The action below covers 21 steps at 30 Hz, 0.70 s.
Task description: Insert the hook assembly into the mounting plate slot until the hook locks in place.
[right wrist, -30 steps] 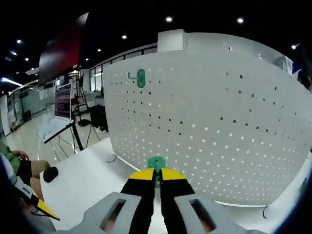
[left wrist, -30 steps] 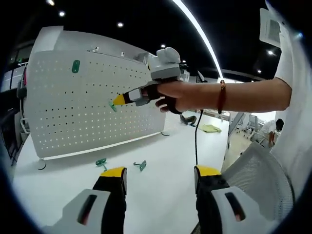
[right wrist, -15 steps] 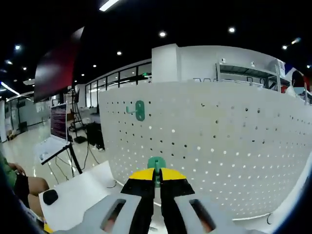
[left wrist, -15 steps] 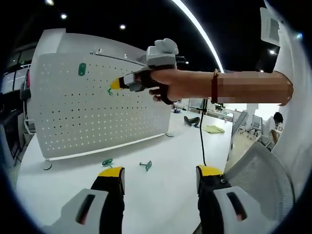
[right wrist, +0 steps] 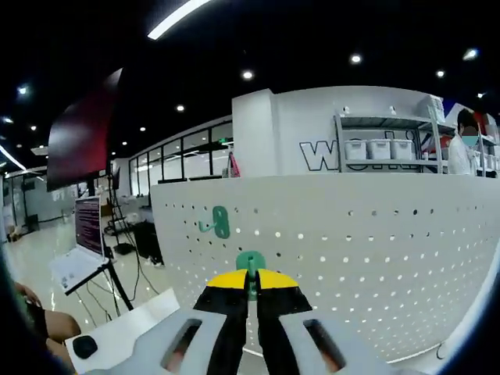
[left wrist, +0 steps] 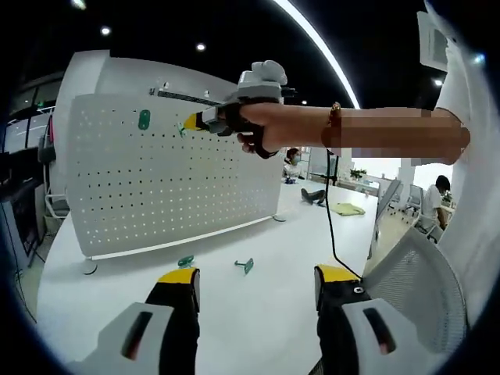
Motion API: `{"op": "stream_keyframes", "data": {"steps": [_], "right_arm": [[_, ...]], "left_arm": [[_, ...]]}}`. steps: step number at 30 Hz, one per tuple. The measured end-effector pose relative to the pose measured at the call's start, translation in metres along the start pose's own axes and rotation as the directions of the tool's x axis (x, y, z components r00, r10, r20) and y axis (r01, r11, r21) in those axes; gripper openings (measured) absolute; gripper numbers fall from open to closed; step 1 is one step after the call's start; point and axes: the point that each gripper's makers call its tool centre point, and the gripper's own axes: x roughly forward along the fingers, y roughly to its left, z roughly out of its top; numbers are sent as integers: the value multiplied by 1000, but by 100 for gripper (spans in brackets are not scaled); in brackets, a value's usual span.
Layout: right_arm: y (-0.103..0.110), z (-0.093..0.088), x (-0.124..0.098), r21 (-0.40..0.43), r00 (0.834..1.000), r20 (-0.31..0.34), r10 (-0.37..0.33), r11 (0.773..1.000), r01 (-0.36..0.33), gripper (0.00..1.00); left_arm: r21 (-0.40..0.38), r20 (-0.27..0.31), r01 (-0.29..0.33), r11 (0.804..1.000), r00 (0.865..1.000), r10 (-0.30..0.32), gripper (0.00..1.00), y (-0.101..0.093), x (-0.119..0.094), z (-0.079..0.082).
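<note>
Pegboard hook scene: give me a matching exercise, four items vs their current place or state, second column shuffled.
Items:
1. right gripper
2. left gripper
3. mounted green hook
4. two loose green hooks

States:
A. lying on the white table
B. jaws apart, holding nothing
C. hanging on the pegboard
D. shut on a green hook

Pairs: 1-D, 2-B, 3-C, 4-A

My left view looks across the bench (left wrist: 258, 305) from afar; my right sits close; both face the pegboard (left wrist: 172, 180).
</note>
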Motion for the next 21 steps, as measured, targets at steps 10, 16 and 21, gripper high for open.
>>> {"op": "stream_keyframes", "data": {"steps": [10, 16, 21], "right_arm": [[7, 15, 6, 51, 998, 51, -30, 998, 27, 1], [9, 22, 14, 53, 996, 75, -45, 998, 41, 1], [6, 26, 21, 55, 994, 88, -60, 997, 55, 1]], "left_arm": [[11, 9, 0, 1000, 1000, 0, 61, 5, -14, 4], [26, 5, 10, 1000, 1000, -10, 61, 9, -17, 6], [32, 3, 12, 999, 1000, -12, 61, 14, -16, 7]]}}
